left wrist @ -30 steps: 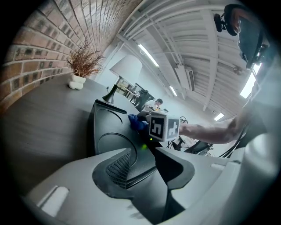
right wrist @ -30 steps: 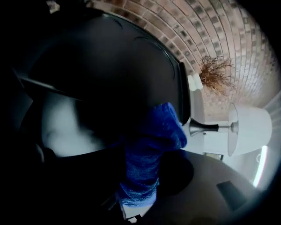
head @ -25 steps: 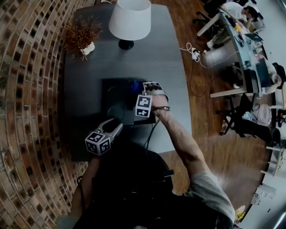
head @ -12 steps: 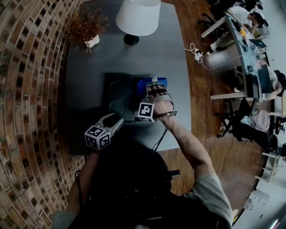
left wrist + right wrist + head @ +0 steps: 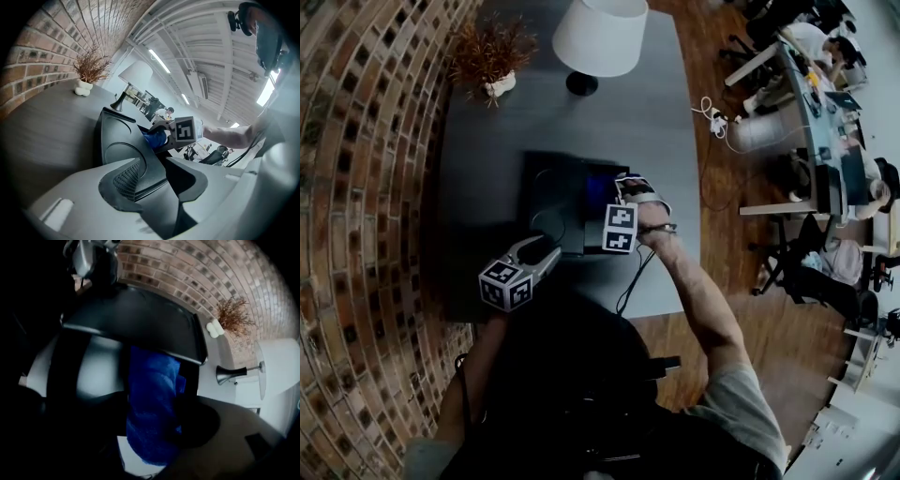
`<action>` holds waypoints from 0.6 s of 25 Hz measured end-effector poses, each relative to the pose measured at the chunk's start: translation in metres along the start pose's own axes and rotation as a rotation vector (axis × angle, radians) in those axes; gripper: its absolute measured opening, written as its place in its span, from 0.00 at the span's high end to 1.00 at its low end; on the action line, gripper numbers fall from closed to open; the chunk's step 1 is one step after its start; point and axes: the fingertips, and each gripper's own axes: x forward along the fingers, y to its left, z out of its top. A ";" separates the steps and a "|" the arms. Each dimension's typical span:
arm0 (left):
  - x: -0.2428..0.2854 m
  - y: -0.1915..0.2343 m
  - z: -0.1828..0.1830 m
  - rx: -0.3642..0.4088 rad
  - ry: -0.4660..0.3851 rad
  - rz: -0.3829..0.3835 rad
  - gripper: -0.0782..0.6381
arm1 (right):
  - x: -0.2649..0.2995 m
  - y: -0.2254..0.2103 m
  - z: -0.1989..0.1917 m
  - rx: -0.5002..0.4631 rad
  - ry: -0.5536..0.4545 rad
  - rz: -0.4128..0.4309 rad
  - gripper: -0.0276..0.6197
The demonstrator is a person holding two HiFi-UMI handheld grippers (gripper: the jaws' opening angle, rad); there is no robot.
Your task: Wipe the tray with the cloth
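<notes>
A person pins down a black tray (image 5: 546, 192) on a dark table (image 5: 487, 131), with a blue cloth (image 5: 598, 184) in place for wiping. The tray sits in the near half of the table, closer to the right edge than the left.

The left gripper (image 5: 546, 255) reaches in low from the near edge. Its fingers (image 5: 124, 180) are closed together on the tray's near rim and hold it steady.

The right gripper (image 5: 621, 184) points steeply down over the tray's right side. Its fingers (image 5: 204, 423) stand wide apart and have just been opening, with the cloth bunched in the gap between them. In that dark view it is hard to say whether they press on the fabric.

The cloth lies straight ahead of the right gripper, by the tray's right rim, and its long bunch runs along the line the gripper points. The right gripper is much the nearer to it, while the left is well apart, across the tray. A fresh grip would likely mean closing where the fingers stand, not reaching.

A white-shaded lamp (image 5: 600, 36) and a dried plant (image 5: 492, 54) stand near the table's far edge.
</notes>
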 end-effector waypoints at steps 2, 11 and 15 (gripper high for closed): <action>0.001 -0.001 -0.001 0.000 0.001 -0.004 0.67 | 0.014 0.004 -0.002 -0.068 0.036 0.027 0.55; 0.001 -0.002 -0.002 -0.002 0.004 -0.013 0.67 | 0.025 -0.058 0.009 0.353 0.064 -0.115 0.69; 0.001 -0.003 -0.001 0.000 0.000 -0.012 0.67 | 0.024 -0.040 0.022 0.209 0.005 -0.092 0.70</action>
